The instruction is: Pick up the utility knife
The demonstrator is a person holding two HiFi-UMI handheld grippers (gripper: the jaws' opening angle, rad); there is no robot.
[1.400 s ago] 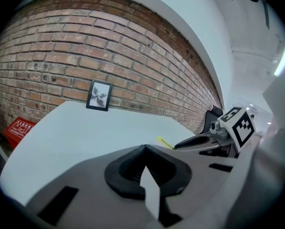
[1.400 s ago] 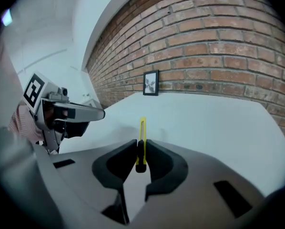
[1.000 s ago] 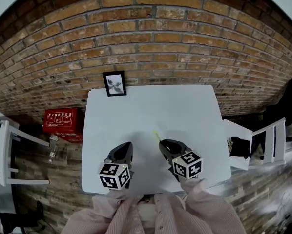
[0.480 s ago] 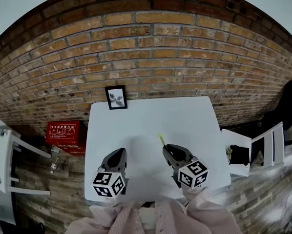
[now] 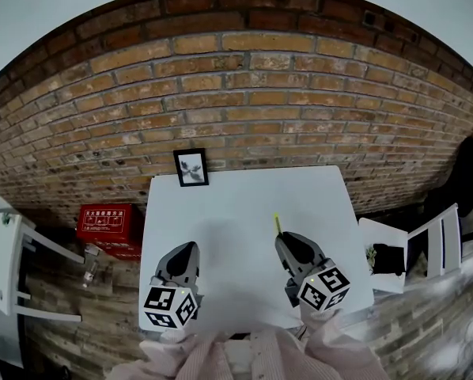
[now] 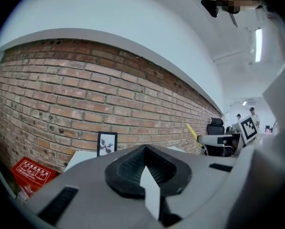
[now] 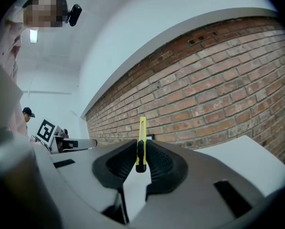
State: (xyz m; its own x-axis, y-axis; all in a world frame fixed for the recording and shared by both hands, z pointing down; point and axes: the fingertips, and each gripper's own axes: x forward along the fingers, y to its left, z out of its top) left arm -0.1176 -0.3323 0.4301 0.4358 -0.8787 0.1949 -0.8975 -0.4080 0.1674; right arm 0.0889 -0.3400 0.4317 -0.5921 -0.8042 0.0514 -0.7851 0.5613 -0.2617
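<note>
The utility knife [image 5: 277, 224] is slim and yellow, and it juts up and forward from my right gripper [image 5: 285, 240], held above the white table [image 5: 244, 200]. In the right gripper view the black pads press on both sides of the knife [image 7: 142, 140], so that gripper [image 7: 141, 159] is shut on it. My left gripper [image 5: 185, 249] hovers over the table's left front, jaws together with nothing between them. The left gripper view shows its pads [image 6: 145, 149] meeting, with the knife [image 6: 192, 131] far off to the right.
A small black-framed picture [image 5: 191, 168] leans on the brick wall [image 5: 244, 109] at the table's back left corner. A red box [image 5: 106, 222] lies on the floor at left. White chairs stand at left [image 5: 3, 267] and right [image 5: 434, 240].
Both grippers have risen over the table, the right one carrying the knife. The head view has tipped up, so more wall shows and the table sits lower.
</note>
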